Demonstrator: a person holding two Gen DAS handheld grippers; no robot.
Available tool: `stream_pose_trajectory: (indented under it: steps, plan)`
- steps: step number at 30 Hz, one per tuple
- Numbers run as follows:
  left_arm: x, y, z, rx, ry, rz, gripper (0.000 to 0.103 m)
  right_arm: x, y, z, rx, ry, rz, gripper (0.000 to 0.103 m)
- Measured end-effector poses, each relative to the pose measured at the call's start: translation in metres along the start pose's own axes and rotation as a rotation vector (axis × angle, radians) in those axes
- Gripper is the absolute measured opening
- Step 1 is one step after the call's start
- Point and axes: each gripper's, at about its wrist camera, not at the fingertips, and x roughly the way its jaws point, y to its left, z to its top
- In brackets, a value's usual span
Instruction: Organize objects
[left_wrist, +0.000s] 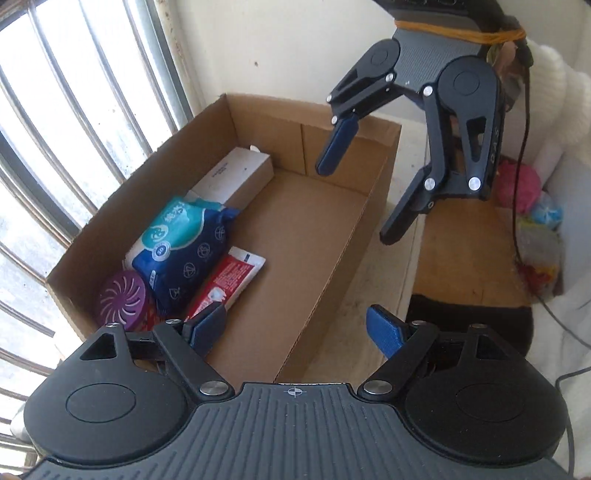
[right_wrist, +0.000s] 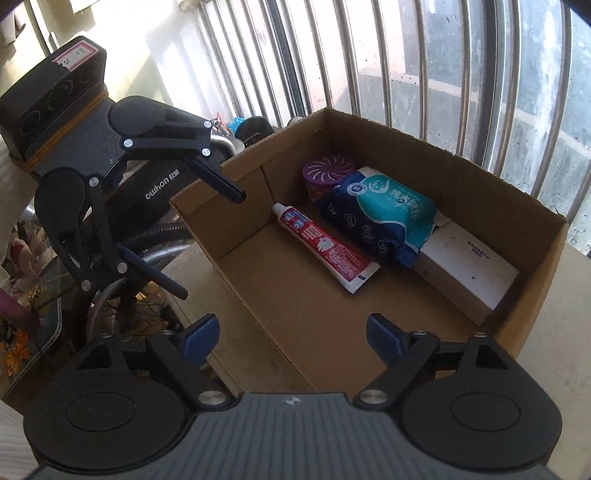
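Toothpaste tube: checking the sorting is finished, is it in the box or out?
In. The toothpaste tube lies flat on the cardboard box floor beside the wipes pack.

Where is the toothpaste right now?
The toothpaste tube lies flat on the floor of the cardboard box, right beside the blue wet wipes pack, on its open-floor side.

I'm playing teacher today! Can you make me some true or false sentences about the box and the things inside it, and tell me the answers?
1. The toothpaste tube lies inside the cardboard box. True.
2. The purple round disc sits outside the box. False: it is in a corner of the box.
3. The left gripper holds the wipes pack. False: its jaws are open and empty.
4. The white carton is in the box, beside the wipes pack. True.
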Motion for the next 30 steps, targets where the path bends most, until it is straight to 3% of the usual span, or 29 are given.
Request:
stream_pose_trajectory:
  steps: [2,4,5,6,7,10,15,21,24,26,28,30]
  plan:
    - [0.019,0.003,-0.022,0.044,0.106,-0.035,0.062,0.006,0.006,-0.007,-0.06,0.009,-0.107,0.088]
    - [-0.009,-0.007,-0.043,0.097,0.16,-0.002,0.052,0.013,0.009,-0.018,-0.105,0.03,-0.177,0.07]
    - [0.007,-0.002,-0.052,0.128,0.161,0.039,0.049,0.014,0.007,-0.022,-0.087,0.037,-0.161,0.06]
    - [0.012,-0.005,-0.057,0.145,0.156,0.063,0.045,0.015,0.004,-0.025,-0.049,0.034,-0.137,0.044]
    - [0.001,-0.009,-0.064,0.146,0.152,0.077,0.038,0.014,0.002,-0.03,-0.012,0.022,-0.112,0.037]
    - [-0.015,-0.012,-0.077,0.131,0.141,0.084,0.03,0.007,0.01,-0.038,-0.053,-0.036,-0.146,0.037]
    - [-0.036,-0.04,-0.107,0.182,0.162,0.08,0.03,-0.002,0.003,-0.047,0.004,-0.058,-0.067,0.036]
    - [-0.069,-0.053,-0.131,0.17,0.203,0.005,0.039,-0.012,-0.008,-0.051,0.027,-0.079,0.042,0.036]
    - [-0.101,-0.013,-0.123,0.085,0.094,-0.143,0.047,-0.015,-0.015,-0.047,0.036,-0.09,0.073,0.037]
    - [-0.125,0.017,-0.123,0.033,-0.025,-0.176,0.05,-0.02,-0.022,-0.051,0.06,-0.128,0.125,0.037]
    - [-0.135,0.04,-0.116,0.008,-0.1,-0.135,0.05,-0.025,-0.031,-0.055,0.077,-0.179,0.206,0.037]
    - [-0.128,0.06,-0.108,-0.003,-0.097,-0.061,0.05,-0.029,-0.039,-0.055,0.115,-0.223,0.214,0.037]
